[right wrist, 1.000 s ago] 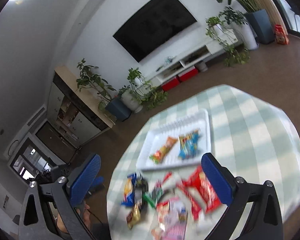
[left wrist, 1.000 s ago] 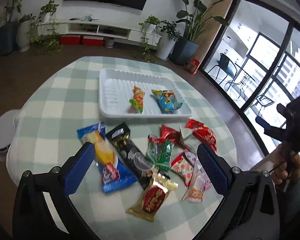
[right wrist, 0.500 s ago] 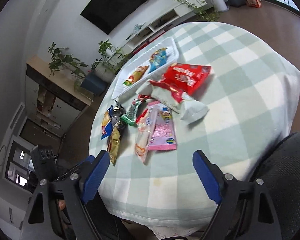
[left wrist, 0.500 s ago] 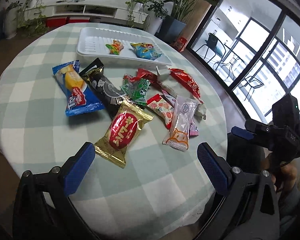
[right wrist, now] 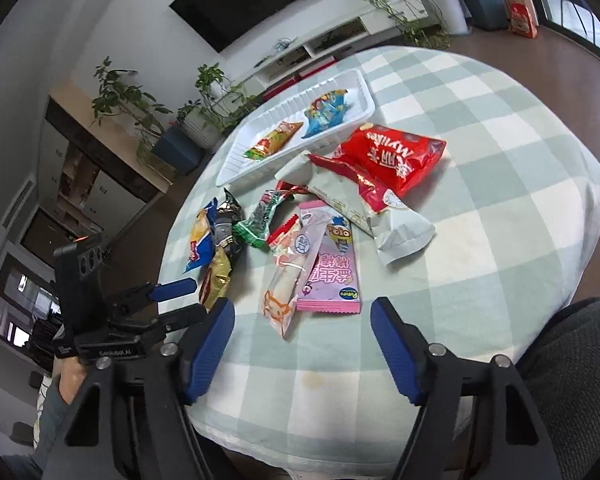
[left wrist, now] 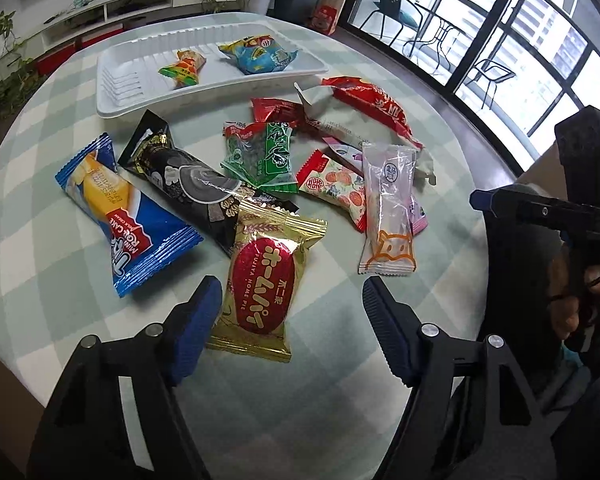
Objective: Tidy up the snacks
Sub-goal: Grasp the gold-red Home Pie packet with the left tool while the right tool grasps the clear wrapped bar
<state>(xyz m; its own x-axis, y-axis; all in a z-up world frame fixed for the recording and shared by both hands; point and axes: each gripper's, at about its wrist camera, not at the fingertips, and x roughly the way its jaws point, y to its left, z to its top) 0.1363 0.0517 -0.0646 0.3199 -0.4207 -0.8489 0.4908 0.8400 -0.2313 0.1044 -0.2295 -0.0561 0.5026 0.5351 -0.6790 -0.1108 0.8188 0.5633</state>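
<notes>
On the green-and-white checked tablecloth (left wrist: 40,240), a blue cake wrapper (left wrist: 124,216) lay leftmost. The left gripper (left wrist: 292,320) hovered, jaws apart and closing, the gold foil pie packet (left wrist: 266,276) between them, untouched. Farther back, the white plastic tray (left wrist: 124,92) held two snacks. The right gripper (right wrist: 302,344) hung empty, jaws closing, near a pink flat packet (right wrist: 332,276).

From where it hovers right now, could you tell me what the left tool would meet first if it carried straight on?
Most likely the gold packet, which lies between the closing jaws of the left tool, untouched so far. Depth is hard to judge through the fisheye.
</notes>
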